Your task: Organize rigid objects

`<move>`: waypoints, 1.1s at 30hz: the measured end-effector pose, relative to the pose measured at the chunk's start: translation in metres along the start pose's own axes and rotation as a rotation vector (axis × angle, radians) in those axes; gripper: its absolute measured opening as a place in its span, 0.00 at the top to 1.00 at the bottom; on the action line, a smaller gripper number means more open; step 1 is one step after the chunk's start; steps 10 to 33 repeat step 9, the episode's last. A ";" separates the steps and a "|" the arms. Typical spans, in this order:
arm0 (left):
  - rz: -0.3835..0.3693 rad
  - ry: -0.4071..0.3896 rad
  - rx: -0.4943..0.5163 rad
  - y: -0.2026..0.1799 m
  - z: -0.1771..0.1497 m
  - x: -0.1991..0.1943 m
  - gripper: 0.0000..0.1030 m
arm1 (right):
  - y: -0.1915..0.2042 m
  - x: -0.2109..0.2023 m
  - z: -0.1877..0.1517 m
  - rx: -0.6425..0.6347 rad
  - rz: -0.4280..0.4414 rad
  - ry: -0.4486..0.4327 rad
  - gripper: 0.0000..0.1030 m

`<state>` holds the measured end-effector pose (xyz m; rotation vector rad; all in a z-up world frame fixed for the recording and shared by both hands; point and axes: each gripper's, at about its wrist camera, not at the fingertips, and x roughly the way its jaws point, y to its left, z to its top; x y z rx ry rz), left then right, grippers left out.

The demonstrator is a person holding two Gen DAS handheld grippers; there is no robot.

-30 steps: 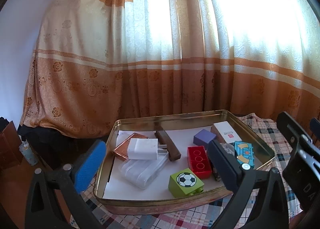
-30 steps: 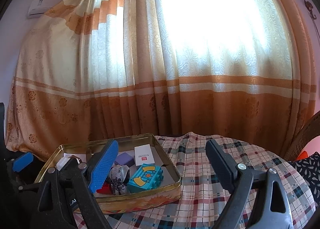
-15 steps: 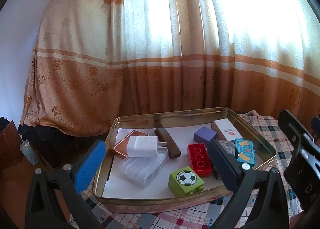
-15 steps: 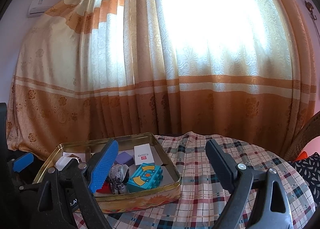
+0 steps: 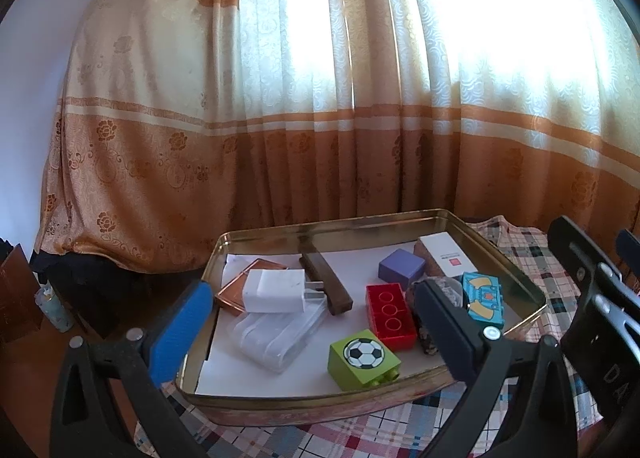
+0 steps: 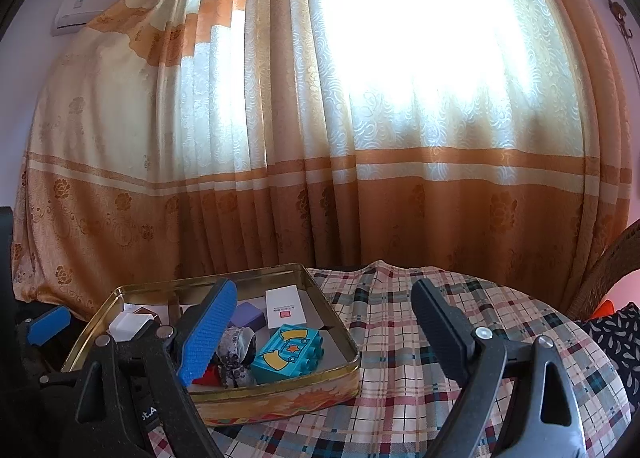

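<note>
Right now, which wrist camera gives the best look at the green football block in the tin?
The left wrist view. The green football block sits unobstructed near the front rim of the tin, its ball print plainly showing. In the right wrist view the block is not visible; the right gripper's blue finger covers that part of the tin.

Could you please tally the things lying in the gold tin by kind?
Toy bricks: 3, the green football brick, red brick, turquoise brick
Boxes: 2, purple, white
White charger: 1
Clear plastic case: 1
Copper plate: 1
Wooden block: 1
Speckled stone: 1
Total: 10
</note>
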<state>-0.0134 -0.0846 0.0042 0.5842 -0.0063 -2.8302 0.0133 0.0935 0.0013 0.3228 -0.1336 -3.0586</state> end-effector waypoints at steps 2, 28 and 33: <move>0.000 0.006 -0.003 0.000 0.000 0.001 0.00 | -0.001 0.000 0.000 0.004 -0.002 0.002 0.12; -0.007 0.035 0.002 -0.001 -0.001 0.004 0.00 | -0.001 0.003 0.000 0.001 -0.007 0.014 0.12; -0.007 0.035 0.002 -0.001 -0.001 0.004 0.00 | -0.001 0.003 0.000 0.001 -0.007 0.014 0.12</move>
